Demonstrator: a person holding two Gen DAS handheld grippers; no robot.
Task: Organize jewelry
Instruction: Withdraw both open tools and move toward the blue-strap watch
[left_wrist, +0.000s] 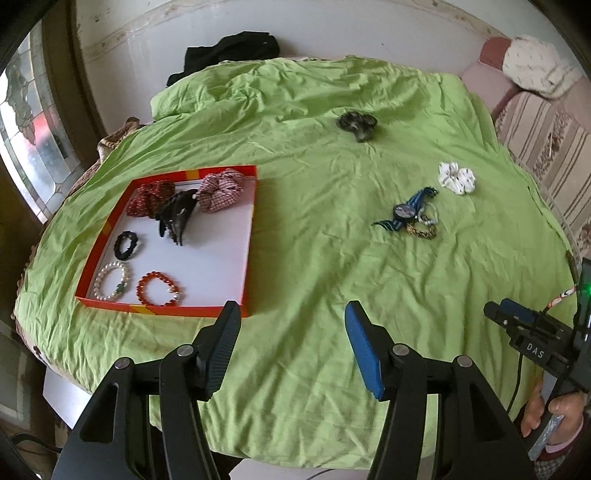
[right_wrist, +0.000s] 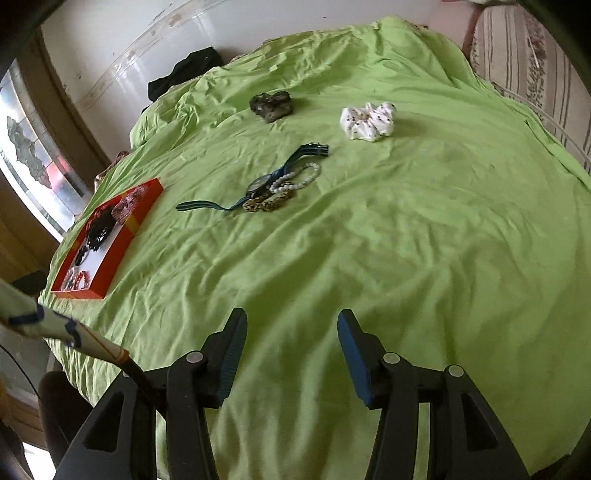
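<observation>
A red-rimmed tray (left_wrist: 248, 236) (right_wrist: 147, 206) on the green cloth holds two scrunchies, a black claw clip (left_wrist: 176, 216), a black hair tie, a pearl bracelet (left_wrist: 110, 280) and a red bead bracelet (left_wrist: 160, 289). On the cloth lie a blue watch (left_wrist: 404, 212) (right_wrist: 260, 184), bead bracelets (left_wrist: 424, 225) (right_wrist: 291, 181), a white scrunchie (left_wrist: 457, 178) (right_wrist: 367, 121) and a dark scrunchie (left_wrist: 357, 125) (right_wrist: 271, 105). My left gripper (left_wrist: 291, 315) is open and empty, just right of the tray's near corner. My right gripper (right_wrist: 291, 323) is open and empty, well short of the watch.
The green cloth (left_wrist: 314, 295) covers a round table. A black garment (left_wrist: 229, 51) lies at its far edge by the wall. A striped sofa (left_wrist: 546, 125) stands at the right. A window (left_wrist: 29, 140) is at the left. The right hand-held tool (left_wrist: 535, 332) shows in the left wrist view.
</observation>
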